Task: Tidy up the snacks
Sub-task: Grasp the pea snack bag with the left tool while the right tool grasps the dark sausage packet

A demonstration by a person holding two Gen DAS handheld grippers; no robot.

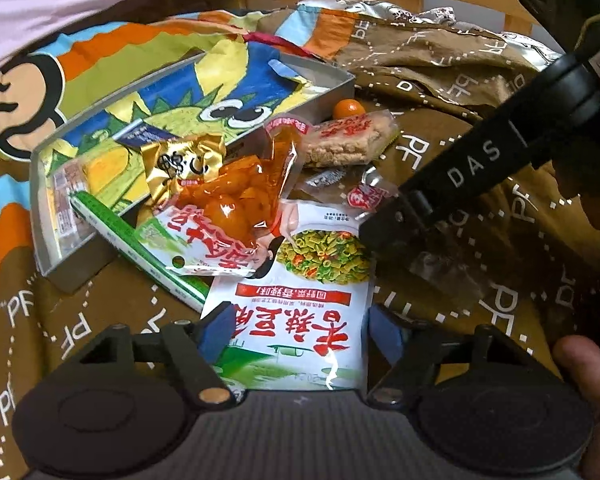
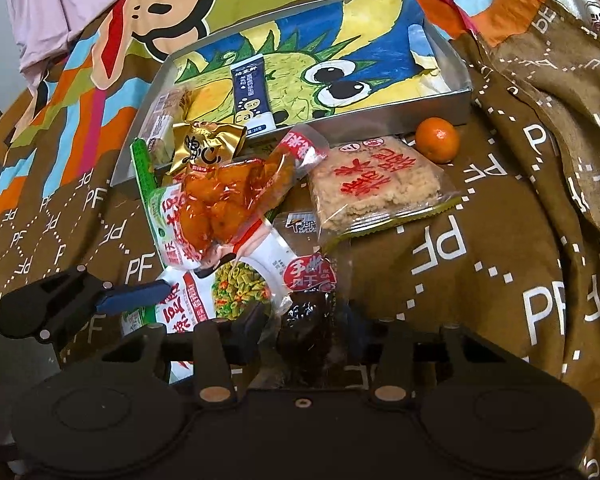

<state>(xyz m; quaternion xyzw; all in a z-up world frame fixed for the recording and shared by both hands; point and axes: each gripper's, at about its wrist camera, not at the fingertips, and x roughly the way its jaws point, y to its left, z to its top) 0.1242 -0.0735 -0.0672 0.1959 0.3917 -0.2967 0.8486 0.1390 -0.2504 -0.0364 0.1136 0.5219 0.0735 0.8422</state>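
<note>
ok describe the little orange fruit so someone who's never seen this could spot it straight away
Start at the shallow grey tray with the cartoon dragon drawing inside it, lying on the brown printed cloth. Just outside the tray's near right corner, on the cloth, sits the small orange fruit, beside the clear pack of crumbly rice cake. It is the only round, unwrapped thing; everything nearby is a flat packet.

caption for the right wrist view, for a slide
Right gripper shut on a dark snack pouch beside piled snacks and a grey tray.
</note>
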